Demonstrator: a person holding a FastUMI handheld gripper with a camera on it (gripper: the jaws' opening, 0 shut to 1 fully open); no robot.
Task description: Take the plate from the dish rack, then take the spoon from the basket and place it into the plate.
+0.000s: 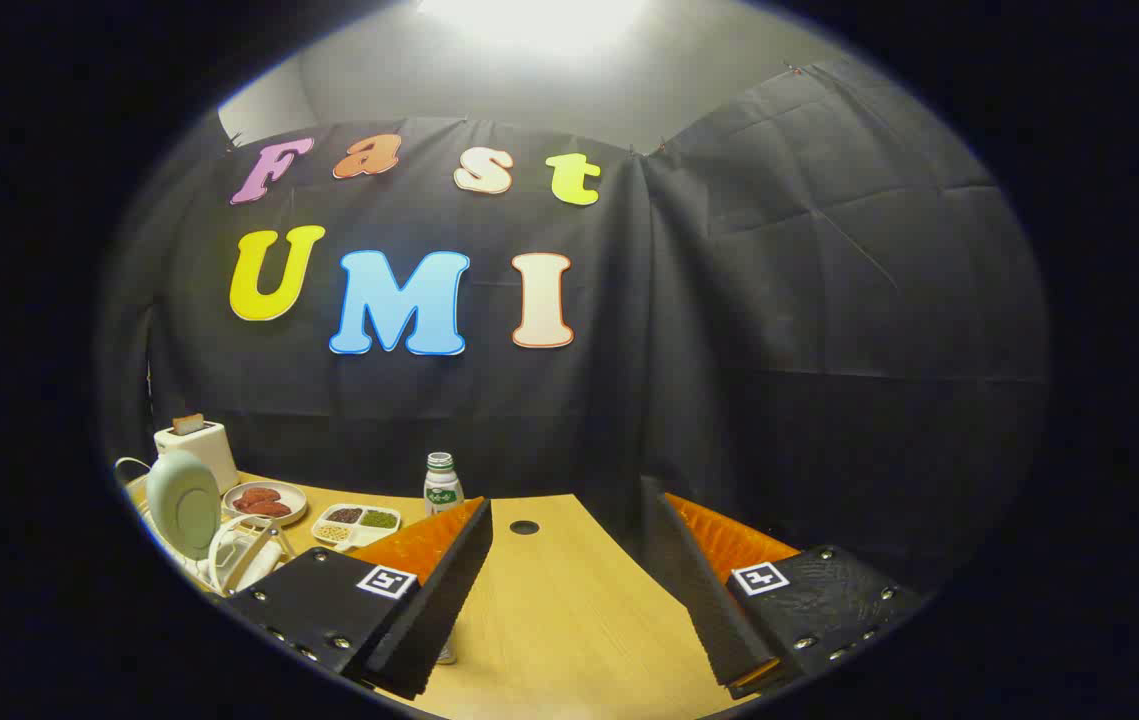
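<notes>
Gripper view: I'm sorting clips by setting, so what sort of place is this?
Probably a staged kitchen tabletop in a cloth-walled booth. A toaster, a plate standing in a dish rack and a bottle sit on a wooden table. The hand-held gripper is open above the table.

plate [183, 502]: pale green
dish rack [234, 563]: white
toaster [197, 447]: white, brown slice on top
bottle [442, 485]: white, green label, grey cap
table [569, 610]: light wood grain
divided tray [357, 524]: white, with dark, green and beige fillings
round dish [266, 502]: white, reddish food
</notes>
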